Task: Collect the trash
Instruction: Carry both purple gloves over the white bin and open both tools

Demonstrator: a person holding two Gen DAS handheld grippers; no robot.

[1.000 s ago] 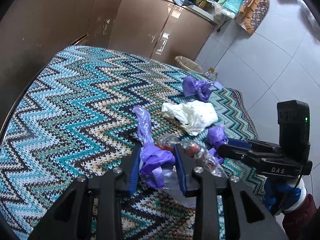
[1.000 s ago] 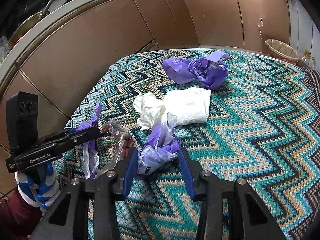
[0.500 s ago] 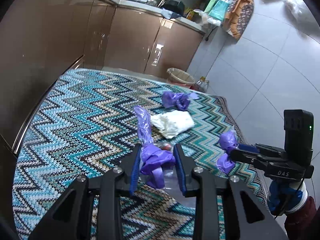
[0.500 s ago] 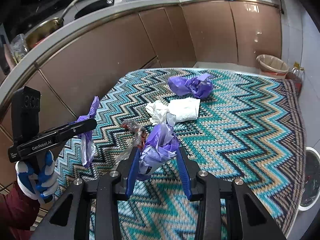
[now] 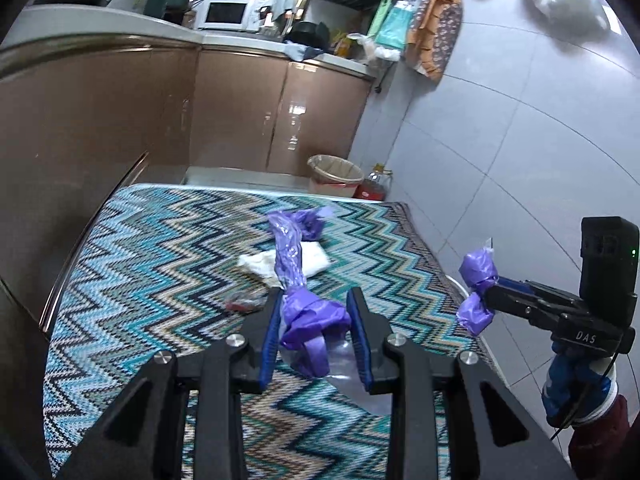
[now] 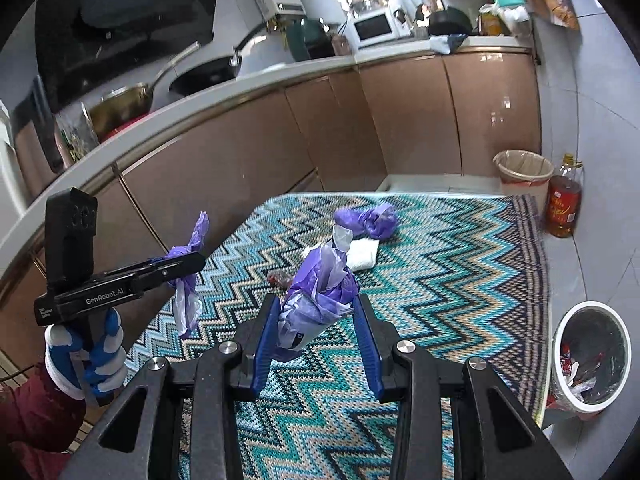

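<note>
My left gripper (image 5: 315,298) is shut on a purple plastic bag (image 5: 308,316), held well above the table; a long twisted tail stands up from it and clear film hangs below. My right gripper (image 6: 316,302) is shut on a purple wad (image 6: 324,284) with pale paper in it, also lifted. Each gripper shows in the other's view: right gripper (image 5: 490,296) with its wad (image 5: 476,292), left gripper (image 6: 198,260) with its strip (image 6: 186,296). On the zigzag cloth (image 6: 440,280) lie another purple bag (image 6: 368,220), a white crumpled paper (image 6: 362,256) and a small red wrapper (image 6: 280,278).
A white trash bin (image 6: 592,356) with rubbish inside stands on the floor off the table's right edge. A beige lined bin (image 6: 522,176) and an oil bottle (image 6: 564,208) stand beyond the far edge. Brown kitchen cabinets (image 5: 120,120) run along the left and back.
Both grippers have risen and pulled back from the table with their purple pieces still gripped. The red wrapper, white paper and other purple bag stayed on the cloth.
</note>
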